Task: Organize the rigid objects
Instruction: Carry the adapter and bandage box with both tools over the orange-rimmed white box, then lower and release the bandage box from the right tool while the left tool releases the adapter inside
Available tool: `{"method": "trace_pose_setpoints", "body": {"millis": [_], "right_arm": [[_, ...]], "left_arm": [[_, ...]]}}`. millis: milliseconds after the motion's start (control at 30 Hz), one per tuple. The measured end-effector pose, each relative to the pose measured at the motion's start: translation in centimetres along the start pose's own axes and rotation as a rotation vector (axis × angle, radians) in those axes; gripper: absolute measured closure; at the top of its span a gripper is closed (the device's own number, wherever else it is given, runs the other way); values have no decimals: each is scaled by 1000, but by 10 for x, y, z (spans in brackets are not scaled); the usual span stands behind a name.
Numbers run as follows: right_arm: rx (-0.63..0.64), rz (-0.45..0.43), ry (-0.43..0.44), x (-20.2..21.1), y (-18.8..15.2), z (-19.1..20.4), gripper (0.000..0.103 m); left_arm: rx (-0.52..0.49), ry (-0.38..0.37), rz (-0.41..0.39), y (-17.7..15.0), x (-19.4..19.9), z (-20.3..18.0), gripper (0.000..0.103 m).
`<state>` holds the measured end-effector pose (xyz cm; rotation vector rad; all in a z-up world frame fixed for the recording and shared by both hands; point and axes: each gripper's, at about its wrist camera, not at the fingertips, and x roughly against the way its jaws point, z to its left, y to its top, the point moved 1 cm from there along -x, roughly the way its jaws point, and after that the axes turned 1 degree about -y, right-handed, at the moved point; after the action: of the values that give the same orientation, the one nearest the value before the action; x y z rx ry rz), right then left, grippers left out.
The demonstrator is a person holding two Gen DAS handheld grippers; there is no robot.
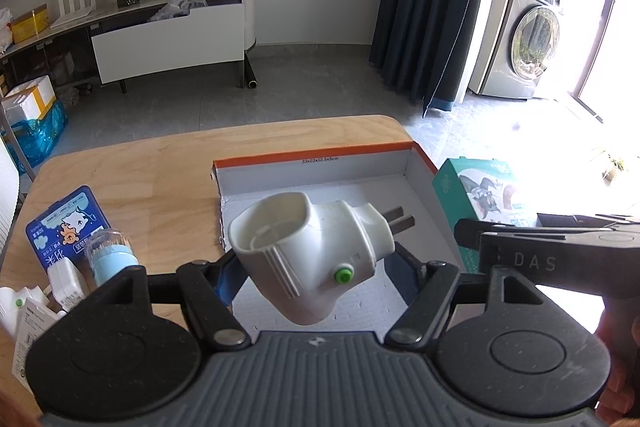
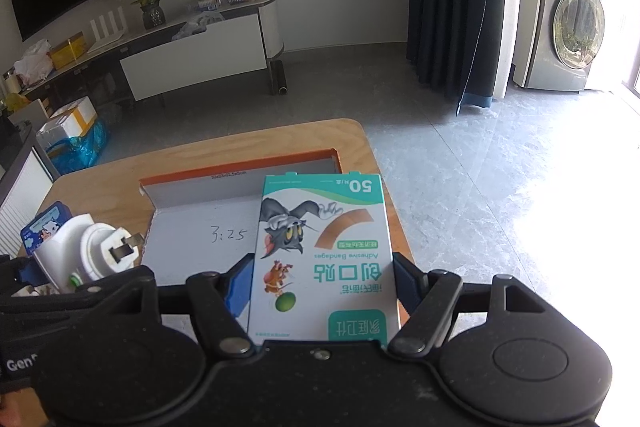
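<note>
1. The left gripper (image 1: 314, 269) is clenched on a white plastic plug adapter with a round socket mouth, a green button and two flat metal prongs (image 1: 310, 251); its blue-padded fingers (image 1: 230, 277) press the adapter's sides, and the prongs point away from the camera.
2. That adapter hangs above the open, shallow cardboard box with an orange rim and white inside (image 1: 320, 157); whether it touches the box floor cannot be told.
3. The right gripper (image 2: 322, 285) is clamped on a flat white-and-teal carton of adhesive bandages printed with a cartoon cat and mouse (image 2: 324, 251); the carton lies lengthwise between the fingers, its print upside down to the wrist camera, its far end over the right part of the same box (image 2: 240, 167).
4. The box floor carries the handwritten mark "3:25"; the box sits on a light wooden table with rounded corners (image 1: 160, 163), toward its far right corner.
5. Left of the box, on the table, lie a blue rectangular tin with a cartoon label (image 1: 66, 227), a clear-capped pale blue cylindrical container (image 1: 112, 255) just beside it, and a white square charger block (image 1: 68, 281) nearer the camera; these three stand close together, well apart from the box's inside.
6. From the left wrist view the right gripper shows as a black bar at the right edge, with the bandage carton behind it.
</note>
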<state>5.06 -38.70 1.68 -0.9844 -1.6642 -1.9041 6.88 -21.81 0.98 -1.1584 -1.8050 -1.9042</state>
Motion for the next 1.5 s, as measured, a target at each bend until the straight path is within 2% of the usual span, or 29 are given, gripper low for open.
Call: {"method": "trace_pose_setpoints", "body": {"millis": [500,667,800,833,867,967,1167,1500], "right_arm": [[11,0,16,-20,12,4,19],[-1,-30,-8,-11,14,-2,19],[-38,-47,-17,-3,16,-9,19],[-37,-50,-16,-1,16,-9,19],[-34,-54,-17,1,15,-9,19],[-21,-58,-24,6,14,-7,19],[-22,-69,-17,17,11,-2,19],[-37,-72,-8,33,1,8,18]], "left_arm": [[14,0,24,5,-16,2,29],[18,-16,35,5,-22,0,29],[18,-58,61,7,-31,-7,28],[15,-68,68,7,-33,-9,26],[10,-76,68,7,-33,-11,19],[-2,-83,57,4,-28,-13,17],[27,-69,46,5,-16,-1,14],[43,12,37,-1,8,18,11]]}}
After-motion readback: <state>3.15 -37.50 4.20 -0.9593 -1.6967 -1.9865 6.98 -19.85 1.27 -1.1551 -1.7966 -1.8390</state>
